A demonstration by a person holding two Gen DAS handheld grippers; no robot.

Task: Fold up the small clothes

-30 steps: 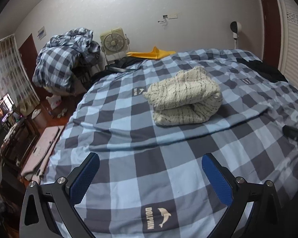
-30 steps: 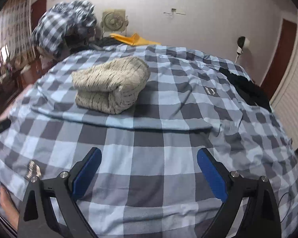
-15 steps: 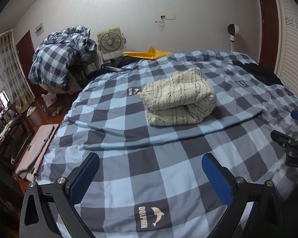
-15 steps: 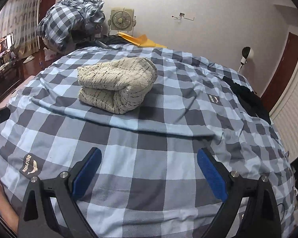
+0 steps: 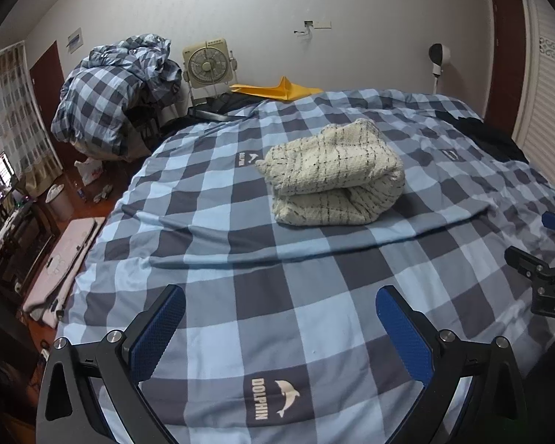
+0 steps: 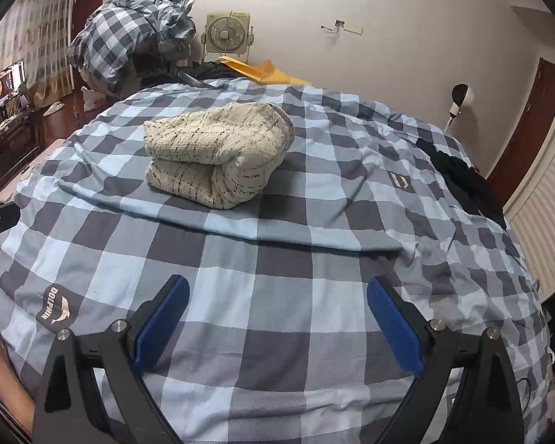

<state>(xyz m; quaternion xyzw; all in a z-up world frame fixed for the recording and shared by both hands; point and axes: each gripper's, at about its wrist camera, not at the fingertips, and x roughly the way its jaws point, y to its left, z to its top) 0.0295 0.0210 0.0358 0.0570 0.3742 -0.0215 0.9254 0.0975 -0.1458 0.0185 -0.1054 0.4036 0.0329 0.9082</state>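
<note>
A cream knit garment with thin dark lines lies folded into a thick bundle on the blue and grey checked bed cover. My left gripper is open above the near part of the bed, well short of the bundle, with nothing between its blue pads. My right gripper is open too, also back from the bundle and empty. The right gripper's black frame shows at the right edge of the left wrist view.
A heap of checked bedding and a small fan stand by the far wall. A yellow item lies at the bed's head. Dark clothes lie on the bed's right side. A person's hand shows at lower left.
Both grippers have drawn back and risen from the bed, so the folded bundle looks farther and more of the cover shows. Both jaws stayed open. The bundle has not moved.
</note>
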